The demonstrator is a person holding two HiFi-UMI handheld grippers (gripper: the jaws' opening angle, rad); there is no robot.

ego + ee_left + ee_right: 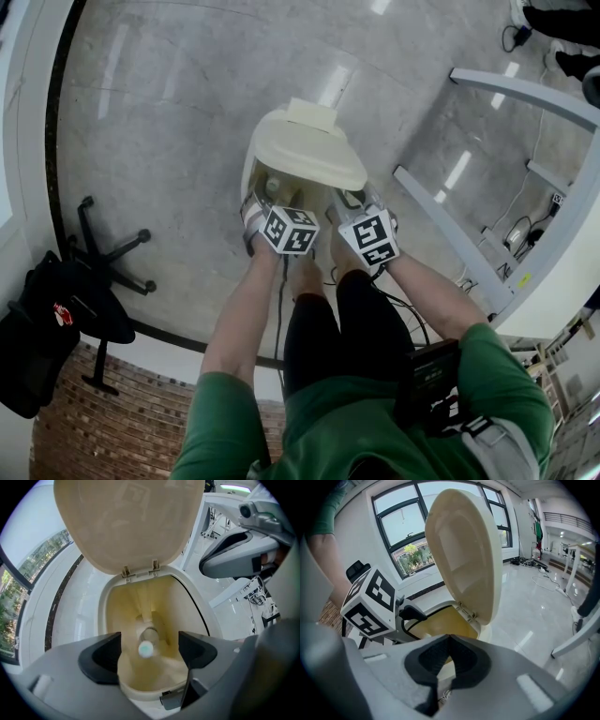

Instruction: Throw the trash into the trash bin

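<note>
The fingers (101,660) of the left gripper (150,656) stood as wide apart as they go and held nothing. Straight beyond the gap, down inside the cream trash bin (107,616), was a bottle (146,648) with a pale blue cap. It was seen end-on, cap toward the camera, with its long axis running down into the bin along the line the gripper pointed. Neither pad touched it. Its cap was blurred, so it may have been dropping, though whether it was in the air or lying on the bottom could not be told.

The right gripper (447,658) hung just beside the left with its jaws pressed together on nothing. The left gripper was the nearer to the bottle.

Only the left gripper view looked into the bin and showed the bottle. The head view showed both grippers side by side over the opening, with the raised lid (309,150) covering much of the inside. The right gripper view showed the upright lid and the bin's rim, but no bottle.
</note>
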